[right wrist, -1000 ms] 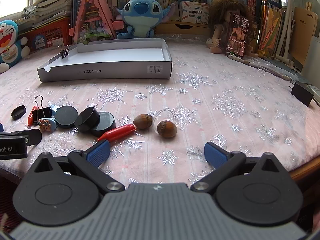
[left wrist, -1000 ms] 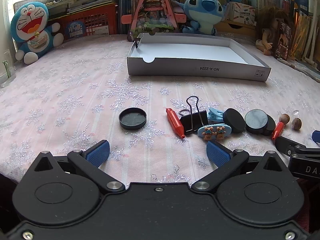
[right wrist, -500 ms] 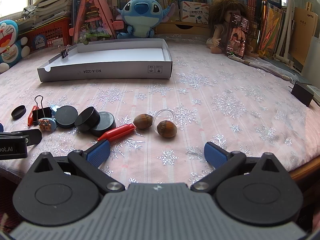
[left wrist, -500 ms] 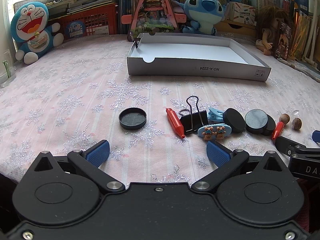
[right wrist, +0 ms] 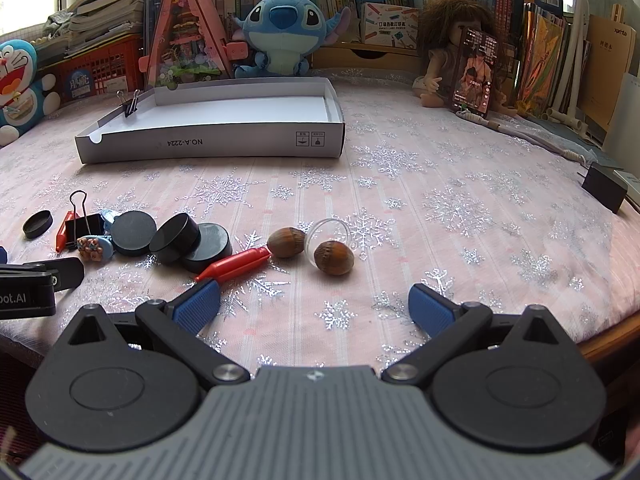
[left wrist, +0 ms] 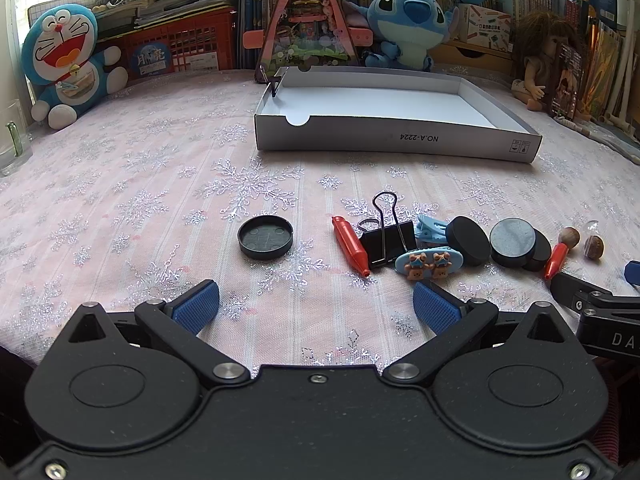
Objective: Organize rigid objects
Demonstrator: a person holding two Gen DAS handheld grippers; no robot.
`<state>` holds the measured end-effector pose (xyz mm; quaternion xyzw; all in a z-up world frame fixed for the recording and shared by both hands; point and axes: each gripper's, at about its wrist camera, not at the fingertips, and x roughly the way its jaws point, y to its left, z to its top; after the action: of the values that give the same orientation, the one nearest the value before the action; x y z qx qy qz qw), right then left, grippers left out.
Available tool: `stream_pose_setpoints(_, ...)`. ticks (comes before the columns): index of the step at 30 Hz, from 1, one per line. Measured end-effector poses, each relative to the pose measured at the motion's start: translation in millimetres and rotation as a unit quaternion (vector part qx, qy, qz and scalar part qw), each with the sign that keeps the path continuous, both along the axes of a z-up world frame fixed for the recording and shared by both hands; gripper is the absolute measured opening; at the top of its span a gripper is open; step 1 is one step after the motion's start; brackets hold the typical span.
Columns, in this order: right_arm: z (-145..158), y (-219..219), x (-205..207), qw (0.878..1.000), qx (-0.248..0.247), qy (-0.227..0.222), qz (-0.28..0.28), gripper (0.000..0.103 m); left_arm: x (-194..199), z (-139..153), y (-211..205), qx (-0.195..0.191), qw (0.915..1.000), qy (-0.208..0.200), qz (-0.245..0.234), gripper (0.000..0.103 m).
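Observation:
A shallow white cardboard tray (left wrist: 396, 146) (right wrist: 208, 142) stands at the back of the table. In front of it lies a row of small items: a black lid (left wrist: 265, 237), a red peg (left wrist: 350, 245), a black binder clip (left wrist: 387, 238), a blue bear hair clip (left wrist: 429, 261), black discs (left wrist: 512, 240) (right wrist: 176, 234), a second red peg (right wrist: 236, 266), two acorns (right wrist: 334, 258) and a clear dome (right wrist: 328, 234). My left gripper (left wrist: 316, 306) is open and empty, just short of the lid and peg. My right gripper (right wrist: 314, 306) is open and empty, just short of the acorns.
Plush toys (left wrist: 66, 60) (right wrist: 280, 36), a doll (right wrist: 460, 52), a red basket (left wrist: 180, 46) and books line the back. A small binder clip (right wrist: 130, 106) sits on the tray's left wall. A black box (right wrist: 604, 192) lies at the right table edge.

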<state>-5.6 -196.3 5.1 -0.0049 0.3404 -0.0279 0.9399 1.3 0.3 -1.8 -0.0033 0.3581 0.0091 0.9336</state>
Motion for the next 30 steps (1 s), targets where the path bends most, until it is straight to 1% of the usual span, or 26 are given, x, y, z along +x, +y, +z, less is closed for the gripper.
stream_pose_setpoints(19, -0.6, 0.2, -0.1, 1.000, 0.000, -0.001, 0.000, 0.103, -0.2, 0.2, 0.1, 0.000, 1.0000, 0.000, 0.000, 0.103)
stream_pose_setpoints(30, -2.3, -1.5, -6.4, 1.000, 0.004, -0.019, 0.005, 0.103, -1.2, 0.6, 0.9, 0.001, 1.0000, -0.008, 0.002, 0.103)
